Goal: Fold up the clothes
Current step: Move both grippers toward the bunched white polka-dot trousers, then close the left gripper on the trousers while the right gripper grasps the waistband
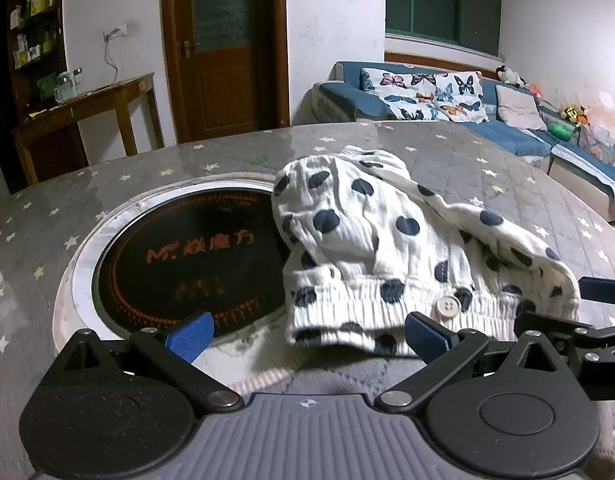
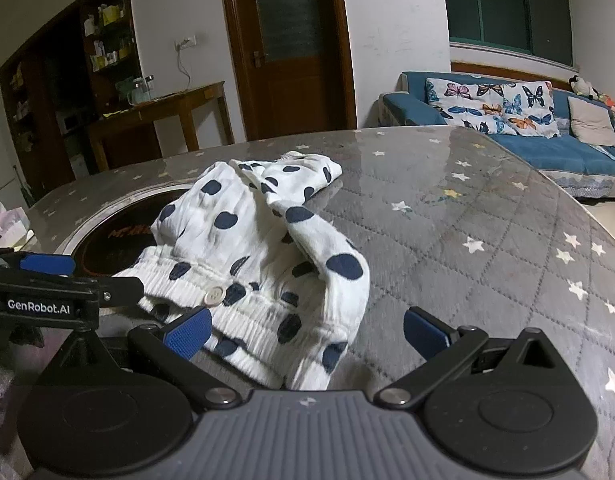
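**Left wrist view: spotty shorts bunched up by the burner**

The shorts are white with dark dots, lying crumpled on the tabletop, which has a grey starry cover. Their left edge hangs over the round black burner set into the top. The waistband faces both tools, with a pale button on it.

The left tool is spread wide, holding nothing, its right blue pad right at the waistband. The right tool is also gaping and empty, with the waistband corner lying between its fingers; can't tell if its left pad actually touches the cloth. The two tools sit just beside each other. One leg is flopped over to the right.
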### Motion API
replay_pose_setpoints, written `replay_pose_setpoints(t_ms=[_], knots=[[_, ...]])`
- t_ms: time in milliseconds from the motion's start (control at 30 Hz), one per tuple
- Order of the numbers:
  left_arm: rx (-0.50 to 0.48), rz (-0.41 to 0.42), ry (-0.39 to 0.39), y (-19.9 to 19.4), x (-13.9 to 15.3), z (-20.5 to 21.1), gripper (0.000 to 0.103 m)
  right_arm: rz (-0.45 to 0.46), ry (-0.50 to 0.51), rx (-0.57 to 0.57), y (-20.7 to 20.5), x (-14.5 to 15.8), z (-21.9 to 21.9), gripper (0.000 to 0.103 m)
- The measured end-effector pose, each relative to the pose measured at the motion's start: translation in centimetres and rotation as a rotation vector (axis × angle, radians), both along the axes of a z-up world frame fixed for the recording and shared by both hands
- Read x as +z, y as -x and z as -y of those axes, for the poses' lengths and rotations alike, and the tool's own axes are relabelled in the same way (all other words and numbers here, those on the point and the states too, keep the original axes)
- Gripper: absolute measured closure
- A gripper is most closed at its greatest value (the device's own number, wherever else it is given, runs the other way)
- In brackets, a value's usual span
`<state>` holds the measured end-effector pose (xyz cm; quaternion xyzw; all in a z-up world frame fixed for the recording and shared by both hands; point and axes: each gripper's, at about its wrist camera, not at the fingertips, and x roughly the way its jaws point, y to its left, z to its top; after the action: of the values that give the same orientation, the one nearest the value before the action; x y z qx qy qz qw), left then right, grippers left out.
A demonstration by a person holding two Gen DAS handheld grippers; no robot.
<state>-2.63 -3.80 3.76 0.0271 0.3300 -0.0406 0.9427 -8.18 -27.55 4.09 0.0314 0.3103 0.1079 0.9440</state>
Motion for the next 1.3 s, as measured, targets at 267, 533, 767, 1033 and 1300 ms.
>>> replay_pose_setpoints(t_ms=[267, 533, 767, 1033, 1300], knots=[[0.035, -0.007, 0.006, -1.9, 0.1, -1.4, 0.0, -0.003, -0.001, -0.016, -1.6, -0.3, 0.7, 0.0], [0.021, -0.052, 0.088, -4.3, -0.1, -2.7, 0.01, -0.006, -0.042, -0.023, -3.0, -0.3, 1.9, 0.0], [-0.018, -0.085, 0.136, -6.0, -0.4, -2.6, 0.026, -0.017, -0.067, -0.003, -3.6, -0.6, 2.1, 0.004], [-0.081, -0.1, 0.206, -6.0, -0.5, -2.6, 0.086, -0.046, -0.103, 0.006, -4.3, -1.1, 2.3, 0.035], [-0.099, -0.014, 0.218, -4.2, 2.0, -2.5, 0.095, -0.053, -0.207, 0.021, -4.4, -0.5, 3.5, 0.082]])
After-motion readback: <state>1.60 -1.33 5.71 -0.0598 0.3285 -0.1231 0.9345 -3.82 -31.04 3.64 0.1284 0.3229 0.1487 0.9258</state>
